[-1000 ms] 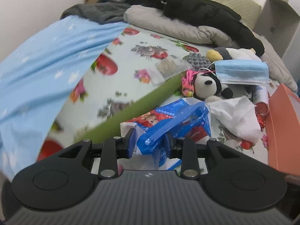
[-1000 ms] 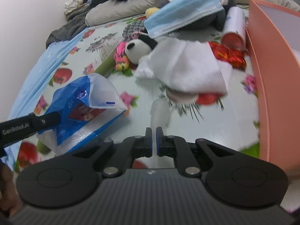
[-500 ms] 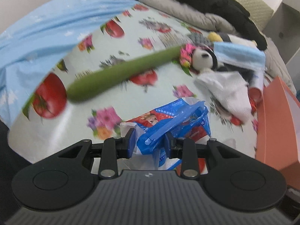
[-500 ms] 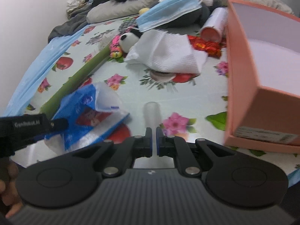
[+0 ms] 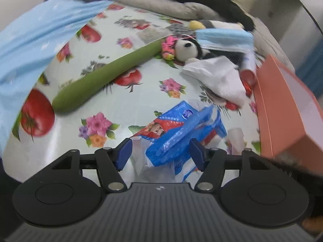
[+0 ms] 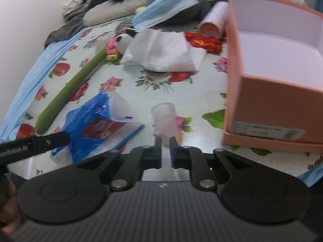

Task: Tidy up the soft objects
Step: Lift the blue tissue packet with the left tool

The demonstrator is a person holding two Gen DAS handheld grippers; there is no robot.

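A blue tissue pack lies on the flowered tablecloth; in the right wrist view the pack sits at the lower left. My left gripper straddles its near end, jaws opening, pads clear of the wrapper. My right gripper has its jaws opening to a narrow slit with nothing between them, just short of a small translucent cup. Farther off lie a long green plush tube, a panda plush, a white cloth and a blue face mask.
An open orange box stands at the right, close to my right gripper. A red-capped tube and a red foil wrapper lie beside it. Blue fabric drapes the left edge. Dark and grey clothes are piled at the back.
My left jaws have spread and let go of the blue pack, which now rests on the cloth. The right jaws have parted slightly. Both views drew back toward the near edge.
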